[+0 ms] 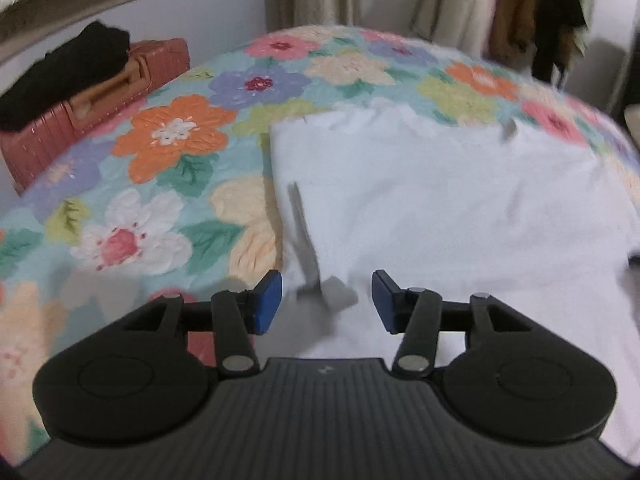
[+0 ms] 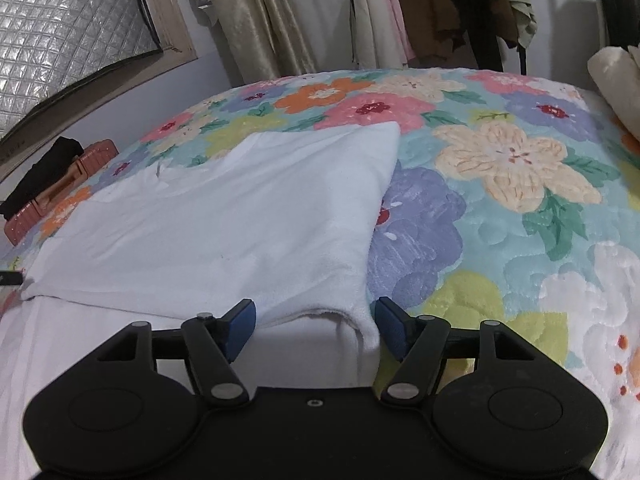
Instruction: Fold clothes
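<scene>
A white garment (image 1: 440, 200) lies partly folded on the floral bedspread (image 1: 168, 184). My left gripper (image 1: 327, 300) is open just above the garment's near left part, where a grey crease runs down; nothing is between its blue pads. In the right wrist view the garment (image 2: 224, 224) shows a folded upper layer over a lower layer. My right gripper (image 2: 316, 328) is open at the near right corner of that fold, with the folded edge lying between the pads, not clamped.
A pink suitcase (image 1: 100, 96) with a black cloth (image 1: 64, 68) on it stands beside the bed at the left. Hanging clothes (image 2: 400, 8) and a curtain (image 2: 256, 16) are behind the bed. A cream pillow (image 2: 616, 76) lies at the far right.
</scene>
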A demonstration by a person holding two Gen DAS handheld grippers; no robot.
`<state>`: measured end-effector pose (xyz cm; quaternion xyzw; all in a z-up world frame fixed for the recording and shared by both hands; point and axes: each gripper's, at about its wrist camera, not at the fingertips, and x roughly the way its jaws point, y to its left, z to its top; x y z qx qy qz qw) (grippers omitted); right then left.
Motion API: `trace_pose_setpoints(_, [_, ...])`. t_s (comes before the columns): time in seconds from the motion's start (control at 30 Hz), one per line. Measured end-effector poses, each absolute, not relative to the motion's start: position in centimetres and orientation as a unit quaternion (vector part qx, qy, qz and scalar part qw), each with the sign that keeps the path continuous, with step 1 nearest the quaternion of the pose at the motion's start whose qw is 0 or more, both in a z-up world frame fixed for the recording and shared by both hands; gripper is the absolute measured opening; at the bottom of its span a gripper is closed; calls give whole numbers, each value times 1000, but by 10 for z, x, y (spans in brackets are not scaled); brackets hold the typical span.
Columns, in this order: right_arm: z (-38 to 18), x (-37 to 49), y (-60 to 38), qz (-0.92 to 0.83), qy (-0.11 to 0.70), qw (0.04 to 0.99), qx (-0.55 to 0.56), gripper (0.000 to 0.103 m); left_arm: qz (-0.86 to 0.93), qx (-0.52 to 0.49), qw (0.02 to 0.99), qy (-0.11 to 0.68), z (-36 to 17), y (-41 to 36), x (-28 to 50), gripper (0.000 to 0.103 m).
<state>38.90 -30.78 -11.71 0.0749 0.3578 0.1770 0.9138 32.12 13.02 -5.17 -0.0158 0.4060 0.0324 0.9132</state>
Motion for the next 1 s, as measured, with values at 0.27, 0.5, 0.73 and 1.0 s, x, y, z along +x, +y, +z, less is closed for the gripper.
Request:
trace_pose_setpoints(0.27, [-109, 357, -310, 196, 409, 888, 68, 75, 57, -121, 856, 499, -76, 147, 247, 55])
trace_pose_setpoints(0.5, [-100, 333, -316, 176, 501, 845, 64, 76, 43, -117, 833, 540, -75, 143, 192, 78])
trace_pose_setpoints(0.73, [-107, 302, -334, 180, 565, 795, 124, 81, 25, -62, 808, 585, -89, 136, 166, 85])
trace_pose_setpoints(1.0, [-106, 265, -333, 231, 664, 709, 55, 84, -78, -2, 742, 666, -89, 138, 158, 73])
